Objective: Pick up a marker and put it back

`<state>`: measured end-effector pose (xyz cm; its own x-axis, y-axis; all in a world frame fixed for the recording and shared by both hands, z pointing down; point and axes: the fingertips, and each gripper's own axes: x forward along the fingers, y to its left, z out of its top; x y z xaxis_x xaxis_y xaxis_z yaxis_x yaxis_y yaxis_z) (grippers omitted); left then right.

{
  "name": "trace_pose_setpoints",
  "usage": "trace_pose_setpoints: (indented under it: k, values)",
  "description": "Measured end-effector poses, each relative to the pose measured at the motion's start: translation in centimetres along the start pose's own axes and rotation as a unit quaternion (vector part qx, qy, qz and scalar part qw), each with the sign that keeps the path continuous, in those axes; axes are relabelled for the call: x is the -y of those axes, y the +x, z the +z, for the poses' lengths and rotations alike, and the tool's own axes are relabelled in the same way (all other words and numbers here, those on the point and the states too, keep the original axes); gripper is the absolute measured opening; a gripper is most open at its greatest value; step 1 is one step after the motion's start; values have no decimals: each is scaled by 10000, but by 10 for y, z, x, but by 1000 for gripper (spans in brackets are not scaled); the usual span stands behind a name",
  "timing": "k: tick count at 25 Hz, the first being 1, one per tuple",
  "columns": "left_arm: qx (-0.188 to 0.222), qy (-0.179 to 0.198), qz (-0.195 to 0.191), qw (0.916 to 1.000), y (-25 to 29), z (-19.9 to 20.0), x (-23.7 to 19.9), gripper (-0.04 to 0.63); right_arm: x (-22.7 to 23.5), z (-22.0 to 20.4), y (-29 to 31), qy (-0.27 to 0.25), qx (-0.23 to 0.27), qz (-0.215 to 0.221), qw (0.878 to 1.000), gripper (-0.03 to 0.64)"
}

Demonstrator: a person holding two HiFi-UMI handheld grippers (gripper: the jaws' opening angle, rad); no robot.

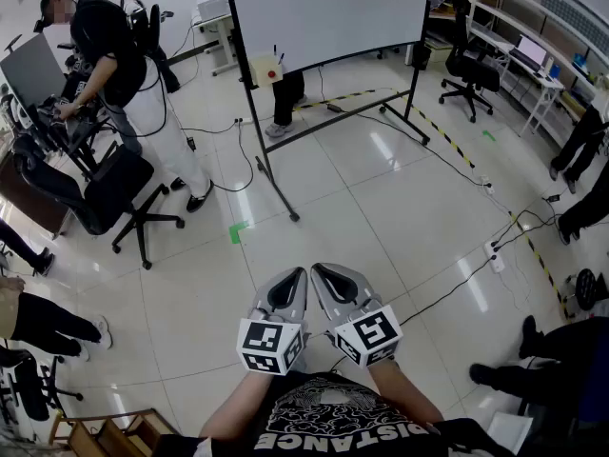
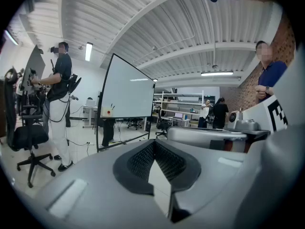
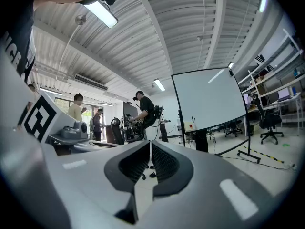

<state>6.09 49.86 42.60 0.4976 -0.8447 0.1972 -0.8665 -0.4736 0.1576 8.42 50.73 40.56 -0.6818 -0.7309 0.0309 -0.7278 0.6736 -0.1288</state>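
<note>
Head view: left gripper point(image 1: 295, 274) and right gripper point(image 1: 321, 271) side by side at lower centre, held close in front of the chest, tips angled toward each other. Both pairs of jaws pressed together, tips meeting, nothing caught between the pads in either gripper view.

Markers point(image 1: 277, 55) far off at upper centre-left, standing in a small pale box point(image 1: 265, 70) fixed to the left post of the whiteboard point(image 1: 324, 12). Well apart from both grippers, across the tiled floor point(image 1: 381, 208).

From the jaws: straight up the frame and a touch left, almost in line above the left gripper. Left gripper slightly the nearer by judgement, though little in it. In left gripper view, box and markers at middle left, left of the jaw line. In right gripper view, right of centre, beside the board's lower left corner.

Long axis of the markers close to upright, leaning slightly. Lower ends sunk in the box, upper ends free and pointing up. Cap end or tail end uppermost: too small to tell.

Likely need for the coming move: walk in, open the jaws, close across a shaft from the side rather than along it.
</note>
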Motion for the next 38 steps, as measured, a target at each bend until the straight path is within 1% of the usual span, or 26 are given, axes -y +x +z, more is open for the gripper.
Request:
trace_pose_setpoints:
  k: [8,17,24,29,33,38]
  values:
    - [62,-78,31,9999,47,7,-30,5,37,-1,38,-23,-18,-13,10000,0]
    - [91,-130,-83,9998,115,41,-98,5,83,12,123,-8,-105,-186,9998,0]
    - [147,-209,-202,9995,159,68,-165,5,106,21,202,-61,-180,-304,9994,0]
    - [137,-356,-250,9990,185,77,-213,5,117,20,255,-102,-326,-349,9988,0]
    - [138,-381,-352,9986,200,85,-234,5,124,25,282,-119,-335,-419,9985,0]
    - [198,-334,-393,9985,212,94,-249,5,130,28,301,-173,-328,-451,9983,0]
